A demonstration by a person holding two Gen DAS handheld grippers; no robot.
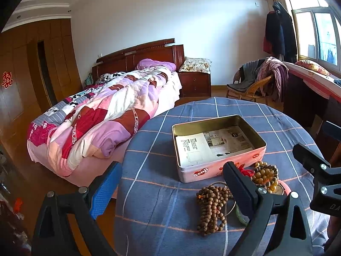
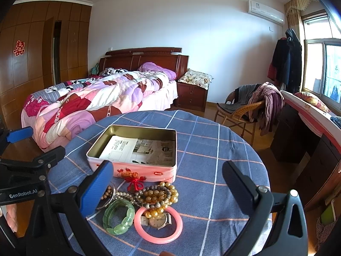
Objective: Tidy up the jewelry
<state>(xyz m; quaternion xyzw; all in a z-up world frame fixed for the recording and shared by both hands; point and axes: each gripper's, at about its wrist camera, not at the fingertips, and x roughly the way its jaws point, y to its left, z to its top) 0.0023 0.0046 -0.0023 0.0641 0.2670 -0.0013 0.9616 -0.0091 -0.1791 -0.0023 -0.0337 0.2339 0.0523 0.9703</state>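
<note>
An open pink tin box [image 1: 221, 166] [image 2: 136, 170] with papers inside stands on the round table with a blue checked cloth [image 1: 162, 200] [image 2: 204, 162]. A pile of jewelry lies in front of it: a brown wooden bead string [image 1: 211, 207], amber and grey bead bracelets [image 2: 157, 195] [image 1: 265, 173], a green bangle [image 2: 118, 216], a pink ring bangle [image 2: 158, 226] around a wristwatch [image 2: 157, 220], and a red tassel [image 2: 134, 183]. My left gripper [image 1: 170, 192] is open, above the table's left side. My right gripper [image 2: 168, 189] is open, hovering over the pile.
A bed with a patchwork quilt [image 1: 102, 115] [image 2: 89, 102] lies left of the table. A wicker chair with clothes [image 1: 253, 81] [image 2: 245, 106] and a desk [image 2: 315, 132] stand to the right. The left gripper's body [image 2: 23, 179] shows at the right wrist view's left edge.
</note>
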